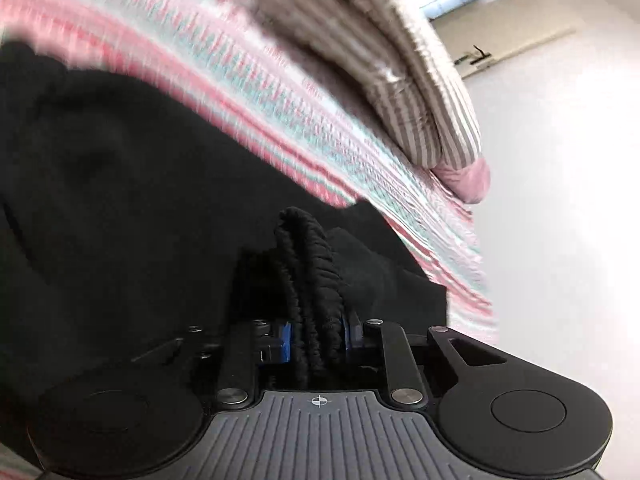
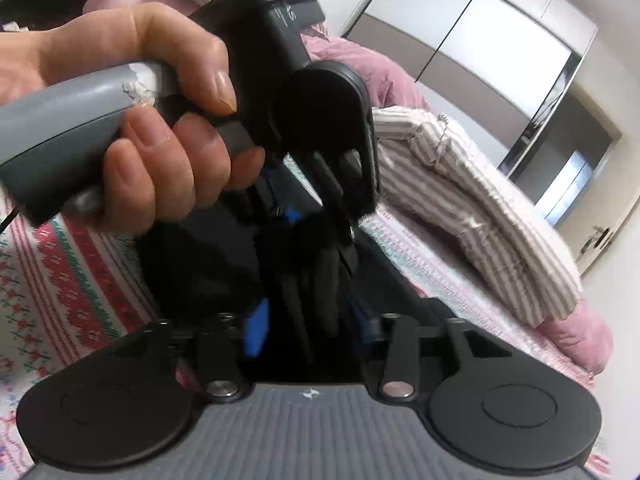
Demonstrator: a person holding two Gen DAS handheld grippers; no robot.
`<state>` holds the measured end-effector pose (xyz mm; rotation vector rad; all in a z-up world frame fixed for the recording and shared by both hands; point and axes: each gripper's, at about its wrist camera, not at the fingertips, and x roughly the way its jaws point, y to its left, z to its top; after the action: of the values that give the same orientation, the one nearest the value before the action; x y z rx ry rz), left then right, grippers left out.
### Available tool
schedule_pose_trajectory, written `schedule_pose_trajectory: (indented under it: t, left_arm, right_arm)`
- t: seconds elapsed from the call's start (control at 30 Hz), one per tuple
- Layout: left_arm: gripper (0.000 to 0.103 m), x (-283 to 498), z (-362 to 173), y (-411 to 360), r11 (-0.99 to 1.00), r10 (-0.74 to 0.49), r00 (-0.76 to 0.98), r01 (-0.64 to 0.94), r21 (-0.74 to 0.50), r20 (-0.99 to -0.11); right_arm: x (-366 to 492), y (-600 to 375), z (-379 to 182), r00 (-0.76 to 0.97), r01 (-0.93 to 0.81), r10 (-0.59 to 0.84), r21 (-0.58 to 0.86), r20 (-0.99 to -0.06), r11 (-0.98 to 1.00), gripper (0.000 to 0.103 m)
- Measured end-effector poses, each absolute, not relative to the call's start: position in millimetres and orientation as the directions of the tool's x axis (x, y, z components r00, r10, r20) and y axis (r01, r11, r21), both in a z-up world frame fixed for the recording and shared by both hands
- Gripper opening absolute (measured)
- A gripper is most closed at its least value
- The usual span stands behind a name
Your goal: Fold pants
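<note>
My left gripper [image 1: 310, 320] sits before my right gripper [image 2: 308, 320]; pants [image 1: 120, 200] lie on the bedspread [image 1: 248, 92], pillow [image 1: 420, 92] behind.

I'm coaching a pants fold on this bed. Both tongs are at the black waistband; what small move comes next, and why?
Probably draw the right tongs back off the black pants. They look open around the bunched waistband, while the left tongs pinch that same elastic edge above the patterned bedspread, so the left alone seems to carry it.
</note>
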<state>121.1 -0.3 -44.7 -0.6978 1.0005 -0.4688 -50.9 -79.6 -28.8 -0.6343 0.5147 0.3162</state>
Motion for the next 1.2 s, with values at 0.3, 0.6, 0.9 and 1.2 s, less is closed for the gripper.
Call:
schedule_pose_trajectory:
  t: [0.3,0.6,0.9,1.2]
  left_arm:
    - [0.02,135.7,-40.0,49.4,0.831,-0.502,0.506,0.058,-0.553,-0.701]
    - [0.018,117.6,-6.1,42.8,0.869,-0.47,0.603,0.19,-0.456,-0.645]
    - [0.02,122.1,-32.6,52.9,0.946,-0.307,0.564,0.096,-0.308,-0.767]
    - [0.024,114.9,-40.8,26.8,0.978,-0.197,0.594,0.179,-0.11,-0.78]
  right_arm:
    - [-37.9,-108.3,-44.0,0.736,-0.45,0.074,-0.405,-0.672,0.796,0.098]
    - [-31.8,-119.7,-40.5,0.718,-0.428,0.065,-0.366,-0.693,0.826,0.1]
    - [-17.5,-134.1,-43.0,0.674,-0.421,0.074,-0.3,-0.735,0.856,0.102]
    - [-5.8,-148.4,-44.6,0.622,-0.401,0.103,-0.202,-0.776,0.893,0.103]
